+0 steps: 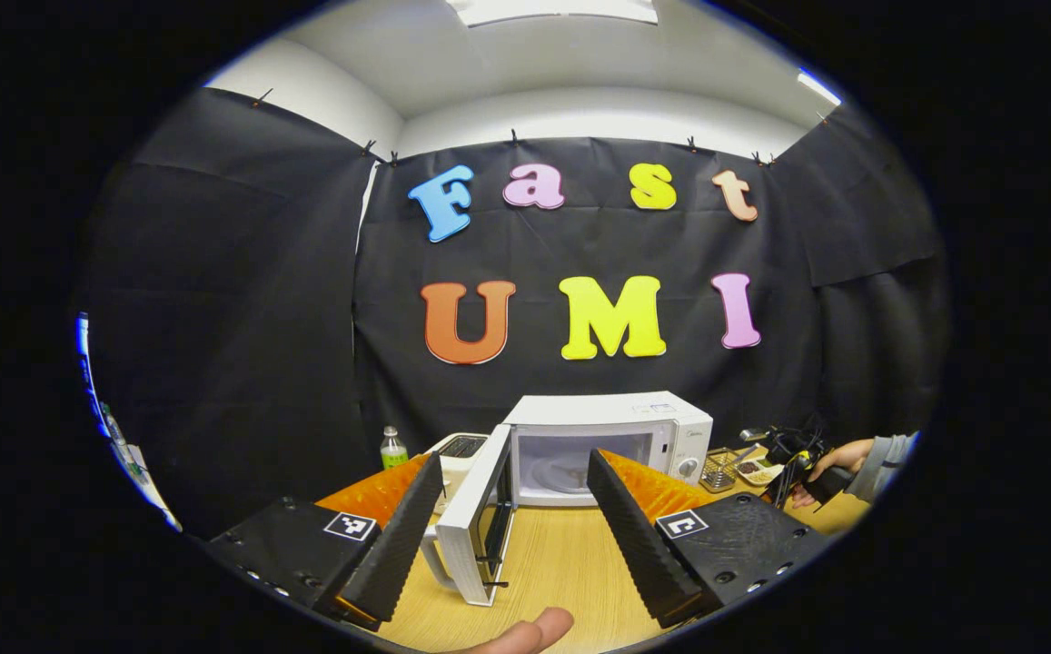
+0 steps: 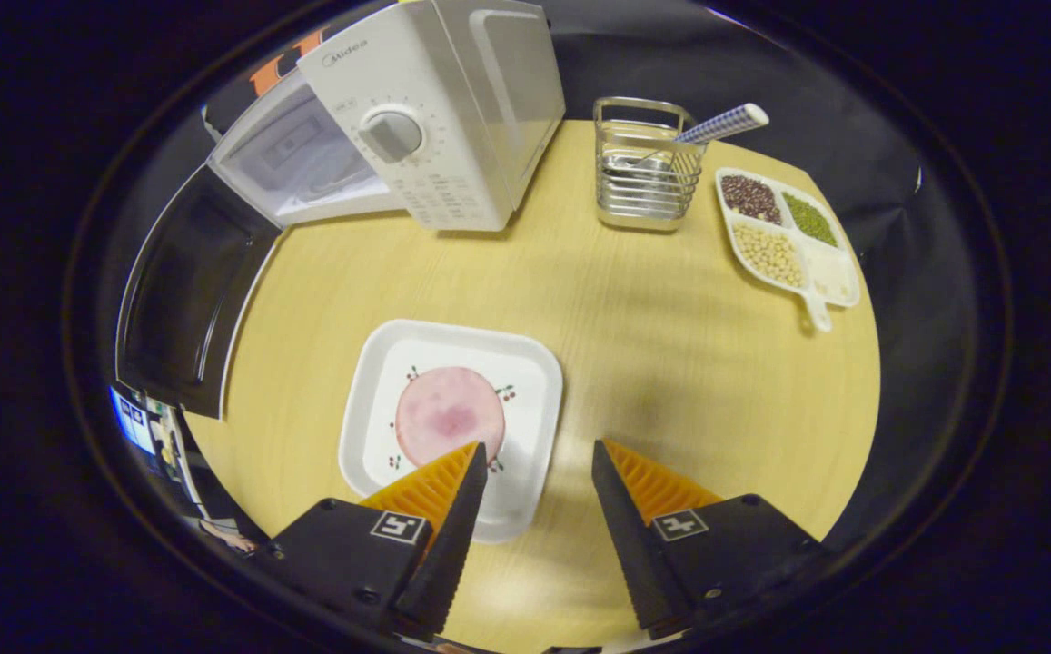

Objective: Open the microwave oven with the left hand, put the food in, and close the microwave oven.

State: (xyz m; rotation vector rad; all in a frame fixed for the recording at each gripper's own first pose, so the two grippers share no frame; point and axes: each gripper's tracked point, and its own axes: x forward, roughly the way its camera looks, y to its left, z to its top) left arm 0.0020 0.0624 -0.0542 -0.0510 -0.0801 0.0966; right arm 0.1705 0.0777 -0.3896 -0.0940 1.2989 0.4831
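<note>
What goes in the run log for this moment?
white microwave oven door: open | pink ham slice on white square plate: on table | left tool: open | right tool: open above plate

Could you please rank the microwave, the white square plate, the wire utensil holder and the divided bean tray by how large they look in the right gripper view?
1. microwave, largest, door open
2. white square plate, though it lies nearer the camera
3. wire utensil holder and divided bean tray: too alike to rank
</note>
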